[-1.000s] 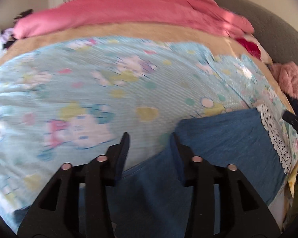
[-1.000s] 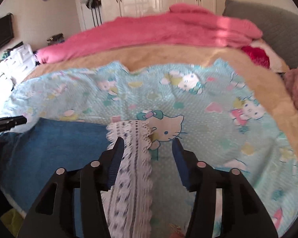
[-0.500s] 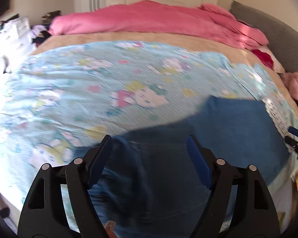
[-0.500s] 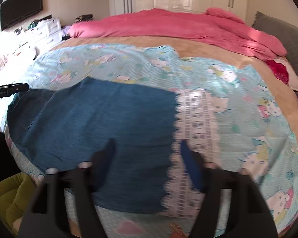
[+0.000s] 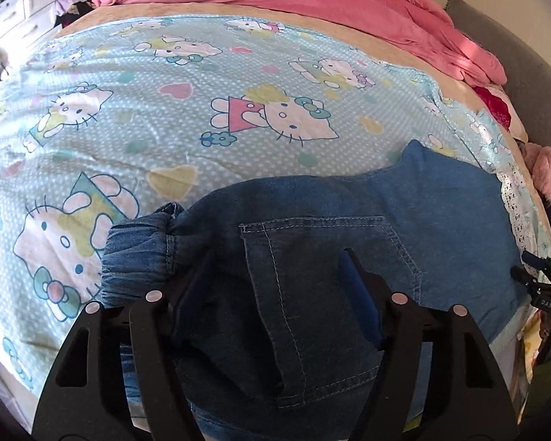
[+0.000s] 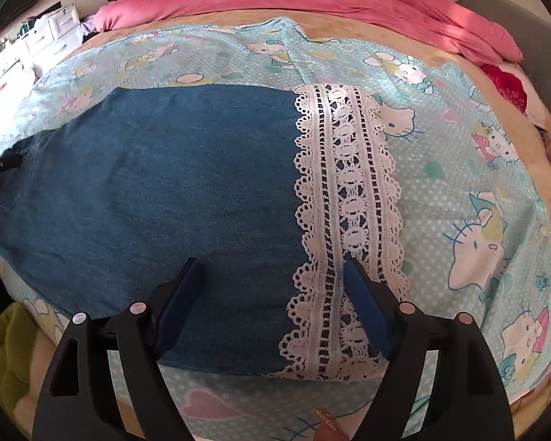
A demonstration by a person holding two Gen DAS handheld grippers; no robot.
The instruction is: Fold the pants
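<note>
Across the lower middle of both frames, the pants (image 5: 349, 220) (image 6: 158, 191) lie on the cartoon sheet (image 5: 165, 117); my left gripper (image 5: 275, 279) and right gripper (image 6: 272, 279) gape apart above them, holding nothing.

You see the pants (image 5: 312, 220) as matt blue denim with pale topstitching round the pocket and a gathered elastic waistband; their hem is white openwork lace (image 6: 345, 198). The sheet (image 5: 165, 110) under them is thin printed cotton, lightly creased. Your left gripper (image 5: 275, 279) and right gripper (image 6: 272, 279) are matt black plastic with blue pads.
</note>
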